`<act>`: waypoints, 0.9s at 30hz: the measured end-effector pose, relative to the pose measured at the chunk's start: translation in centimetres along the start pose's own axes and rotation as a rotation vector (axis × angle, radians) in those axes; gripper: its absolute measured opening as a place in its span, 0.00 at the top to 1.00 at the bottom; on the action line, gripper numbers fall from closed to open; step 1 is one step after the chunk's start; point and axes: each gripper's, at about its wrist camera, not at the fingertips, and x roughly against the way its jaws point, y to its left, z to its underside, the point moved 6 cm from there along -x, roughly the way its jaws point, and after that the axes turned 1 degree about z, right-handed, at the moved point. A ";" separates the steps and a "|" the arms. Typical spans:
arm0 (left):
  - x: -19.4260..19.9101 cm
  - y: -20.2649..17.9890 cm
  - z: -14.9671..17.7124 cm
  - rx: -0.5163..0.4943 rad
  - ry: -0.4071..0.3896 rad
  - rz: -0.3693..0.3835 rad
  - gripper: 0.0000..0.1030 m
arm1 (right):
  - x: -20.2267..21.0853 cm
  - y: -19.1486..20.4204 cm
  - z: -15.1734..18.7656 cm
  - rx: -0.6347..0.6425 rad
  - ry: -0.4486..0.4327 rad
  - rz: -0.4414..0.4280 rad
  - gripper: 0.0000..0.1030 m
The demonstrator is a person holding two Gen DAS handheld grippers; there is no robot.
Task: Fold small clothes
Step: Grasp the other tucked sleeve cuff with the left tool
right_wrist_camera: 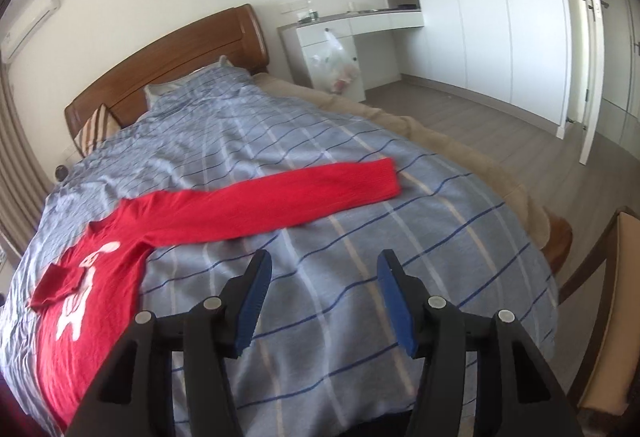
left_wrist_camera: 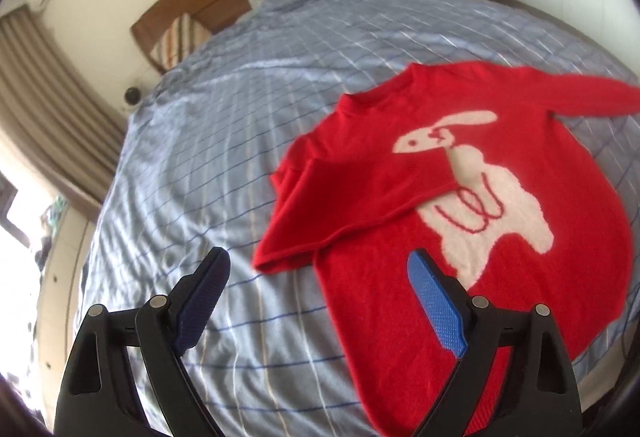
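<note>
A small red sweater (left_wrist_camera: pixel 500 269) with a white rabbit design lies flat on the blue striped bedspread (left_wrist_camera: pixel 208 141). Its left sleeve (left_wrist_camera: pixel 344 205) is folded across the chest. Its right sleeve (right_wrist_camera: pixel 288 193) lies stretched out straight to the side. My left gripper (left_wrist_camera: pixel 320 261) is open and empty, held above the sweater's left edge near the folded sleeve cuff. My right gripper (right_wrist_camera: pixel 324 269) is open and empty, above bare bedspread, short of the outstretched sleeve. The sweater also shows in the right wrist view (right_wrist_camera: pixel 92 301) at the left.
A wooden headboard (right_wrist_camera: pixel 168 53) and pillows stand at the far end of the bed. A white desk (right_wrist_camera: pixel 352 33) with a hanging plastic bag (right_wrist_camera: pixel 336 65), white wardrobes (right_wrist_camera: pixel 500 5) and a chair (right_wrist_camera: pixel 608 309) lie to the right. Curtains (left_wrist_camera: pixel 44 93) hang at the left.
</note>
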 end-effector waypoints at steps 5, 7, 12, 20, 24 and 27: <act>-5.6 -4.8 -1.9 -0.145 0.054 0.064 0.19 | 0.2 4.9 3.6 0.024 0.048 -0.115 0.47; -7.3 -5.9 -2.3 -0.197 0.064 0.067 0.22 | 0.1 6.0 4.7 0.046 0.064 -0.133 0.47; -10.5 -8.2 -1.8 -0.332 0.114 0.103 0.28 | 0.1 7.4 6.6 0.076 0.099 -0.174 0.47; -11.2 -8.1 -3.8 -0.238 0.075 0.182 0.95 | -0.2 8.3 7.2 0.087 0.101 -0.190 0.44; -9.0 -0.3 -5.2 0.088 -0.005 0.202 0.95 | 0.0 8.5 7.2 0.099 0.089 -0.189 0.44; -6.9 9.4 -3.7 0.385 -0.044 0.145 0.95 | 0.1 8.6 7.2 0.108 0.077 -0.189 0.43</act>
